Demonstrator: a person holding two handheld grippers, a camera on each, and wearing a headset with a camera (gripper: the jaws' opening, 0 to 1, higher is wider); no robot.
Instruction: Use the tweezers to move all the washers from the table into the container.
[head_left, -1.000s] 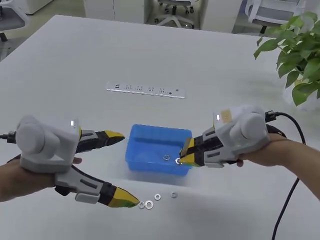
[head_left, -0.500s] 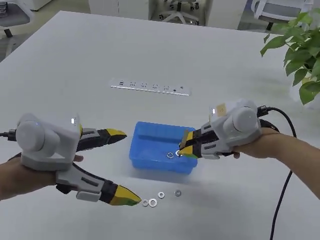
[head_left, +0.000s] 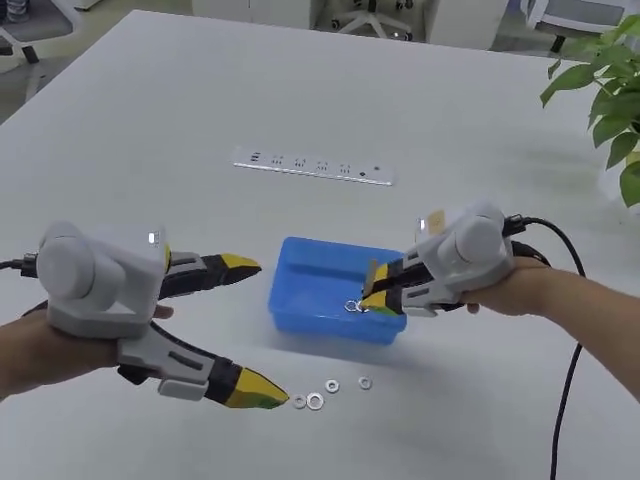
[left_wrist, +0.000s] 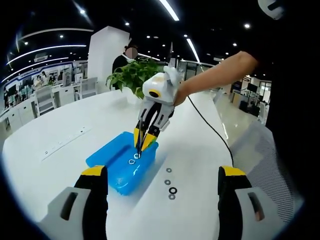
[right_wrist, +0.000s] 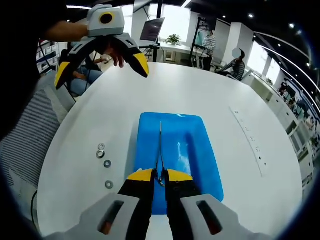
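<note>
One washer (head_left: 351, 306) sits right at the tip of the tweezers (right_wrist: 160, 145), down in the container (head_left: 300, 270), pinched or loose, can't tell. Right gripper (right_wrist: 160, 176) is clamped on the tweezers, with the container just ahead of its jaws. Left gripper (head_left: 270, 333) gapes wide, and four washers (head_left: 316, 401) lie on the table (head_left: 150, 150) just off its lower jaw tip.

An open-plan office. Wheeled office chairs (head_left: 372, 18) line the head view's top edge, behind a large white table (head_left: 200, 100) carrying a power strip (head_left: 315, 167); a potted plant (head_left: 612, 95) sits upper right. Gripper views show ceiling strip lights (left_wrist: 169, 10), desk rows (left_wrist: 40, 100) and seated people (right_wrist: 235, 62).
</note>
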